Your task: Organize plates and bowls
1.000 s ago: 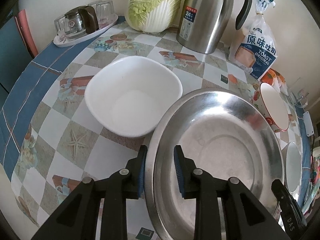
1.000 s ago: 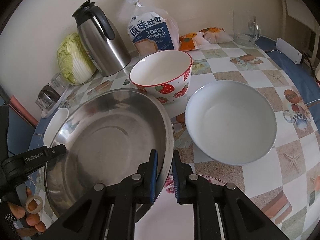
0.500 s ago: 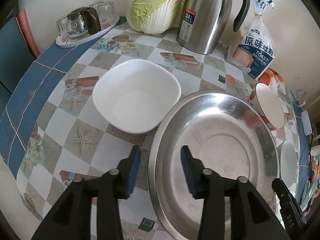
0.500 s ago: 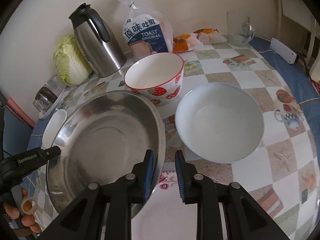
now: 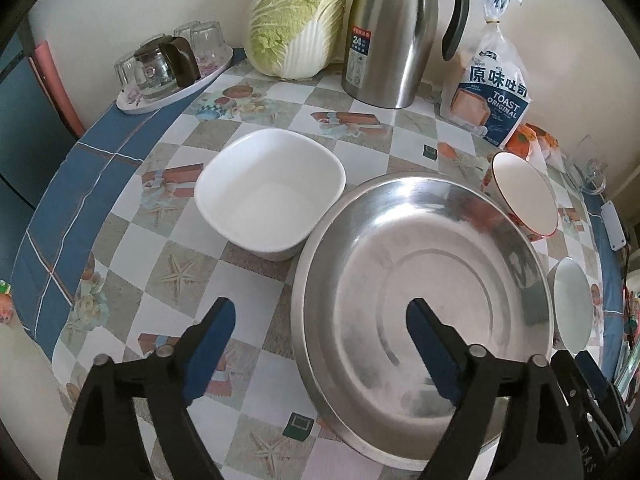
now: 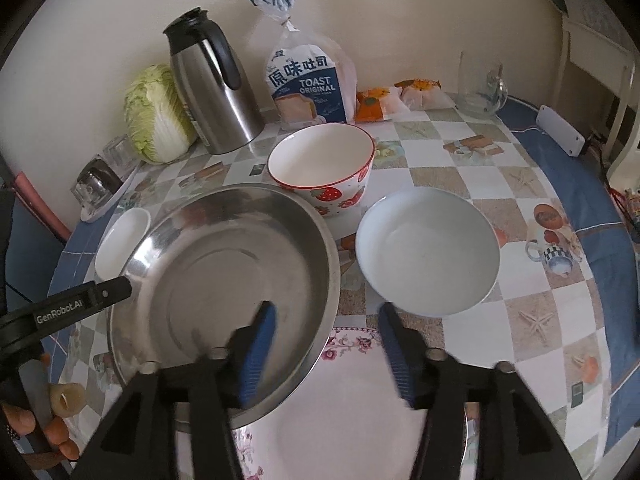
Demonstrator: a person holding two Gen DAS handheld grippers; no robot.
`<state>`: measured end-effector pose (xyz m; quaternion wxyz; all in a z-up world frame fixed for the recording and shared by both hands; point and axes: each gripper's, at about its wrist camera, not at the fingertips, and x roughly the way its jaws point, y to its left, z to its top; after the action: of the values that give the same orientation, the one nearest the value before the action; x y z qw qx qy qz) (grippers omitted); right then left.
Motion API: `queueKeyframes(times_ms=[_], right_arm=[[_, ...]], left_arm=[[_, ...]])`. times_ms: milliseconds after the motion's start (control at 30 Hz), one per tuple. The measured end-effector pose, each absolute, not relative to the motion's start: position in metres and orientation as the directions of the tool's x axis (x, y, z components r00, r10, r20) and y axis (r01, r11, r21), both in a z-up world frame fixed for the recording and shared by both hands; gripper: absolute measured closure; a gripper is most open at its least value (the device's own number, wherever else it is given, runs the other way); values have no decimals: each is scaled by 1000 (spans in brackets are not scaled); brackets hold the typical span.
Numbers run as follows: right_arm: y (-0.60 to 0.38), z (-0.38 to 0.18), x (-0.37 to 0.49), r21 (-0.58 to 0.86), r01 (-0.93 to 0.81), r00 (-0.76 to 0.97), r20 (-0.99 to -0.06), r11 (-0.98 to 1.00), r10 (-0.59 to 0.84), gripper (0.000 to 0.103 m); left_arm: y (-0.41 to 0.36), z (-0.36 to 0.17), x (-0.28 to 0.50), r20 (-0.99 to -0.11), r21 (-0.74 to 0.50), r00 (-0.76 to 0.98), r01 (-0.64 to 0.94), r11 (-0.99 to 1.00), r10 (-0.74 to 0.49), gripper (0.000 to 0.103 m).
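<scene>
A wide steel basin (image 5: 420,312) rests in the middle of the table, its near edge on a flowered plate (image 6: 352,400). My left gripper (image 5: 320,316) is opening astride the basin's left rim, pads clear of the metal. My right gripper (image 6: 327,316) is also opening, with the basin's (image 6: 224,280) right rim between its blue pads and untouched. A white square bowl (image 5: 270,192) sits left of the basin. Behind it stands a strawberry bowl (image 6: 322,164), and a white round bowl (image 6: 428,252) lies to its right.
Along the wall stand a cabbage (image 5: 298,16), a steel jug (image 5: 392,32), a toast bag (image 5: 492,92) and a tray of glasses (image 5: 172,68). A glass mug (image 6: 480,84) and a white box (image 6: 560,128) sit at the far right. A hand (image 6: 24,420) shows at lower left.
Both grippers were shut on the basin's rim a second ago. Both have let go, spread wide and lifted back a little. The basin stays on the table.
</scene>
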<state>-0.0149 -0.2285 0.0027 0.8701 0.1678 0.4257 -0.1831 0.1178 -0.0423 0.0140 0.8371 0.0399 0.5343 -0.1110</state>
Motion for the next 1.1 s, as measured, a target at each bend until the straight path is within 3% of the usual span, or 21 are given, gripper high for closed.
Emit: queueKeyframes(times_ms=[167,333,467,1100], right_arm=[[-222,3,-19,116,452,575,-796,884,-190,23],[-217,2,-27,115,439,584,-791,891,-185,15],[-213,1,-35,121,439,588,-788,890,-183,1],[-236,-17,-85,163,568,528,-824,807,-205,0]], left_arm=[[-44,14,110,-904,-40,405,235,971,-135,14],[-44,19,98,-899,-47,413,241,969,-147,13],[-43,22,88,-893,-63,417,254,965,-168,13],[-34,12,36,-891,-99,408,248,964,-197,13]])
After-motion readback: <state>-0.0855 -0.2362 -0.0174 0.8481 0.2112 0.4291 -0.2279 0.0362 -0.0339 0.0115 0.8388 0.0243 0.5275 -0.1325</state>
